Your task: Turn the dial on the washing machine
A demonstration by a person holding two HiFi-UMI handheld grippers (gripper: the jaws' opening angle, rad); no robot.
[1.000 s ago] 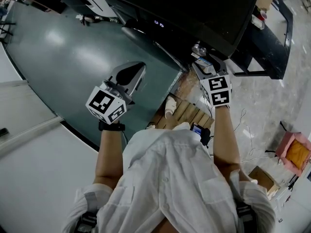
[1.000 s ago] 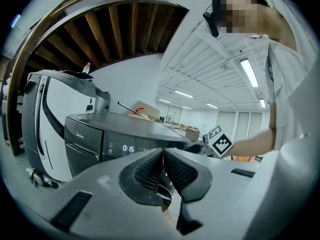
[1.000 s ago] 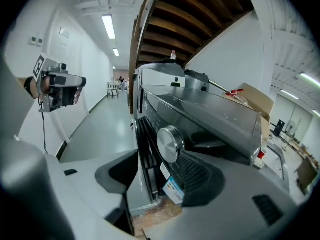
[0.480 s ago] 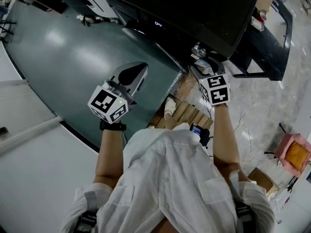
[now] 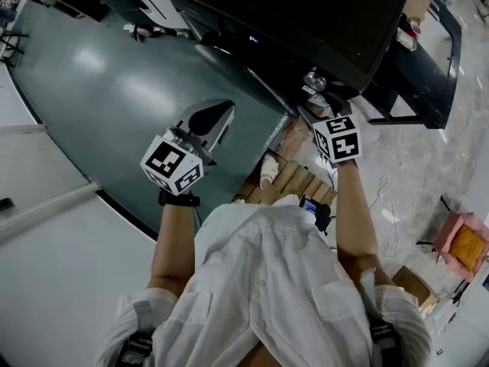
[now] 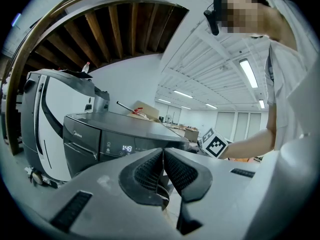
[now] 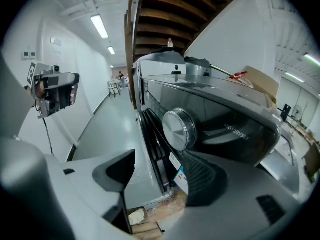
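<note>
The dark washing machine [image 5: 306, 14] fills the top of the head view, and its round silver dial [image 5: 314, 79] sits on the front panel. My right gripper [image 5: 319, 105] points at the dial from just below. In the right gripper view the dial [image 7: 178, 129] stands a little beyond the open right gripper [image 7: 160, 173], apart from both fingers. My left gripper [image 5: 212, 121] hangs over the grey-green floor, left of the machine. The left gripper [image 6: 163, 166] has its jaws pressed together on nothing. The machine's lit display [image 6: 126, 148] shows behind them.
A wooden pallet [image 5: 294, 176] lies under the machine's front, by my feet. Cables [image 5: 386, 205] trail over the pale floor at right, near a pink box [image 5: 466, 243]. A dark metal frame [image 5: 428, 67] stands right of the machine. A white panel [image 5: 46, 228] borders the left.
My right gripper has rolled about its own axis by the dial, so its marker cube shows a different face. The left gripper has drifted slightly right.
</note>
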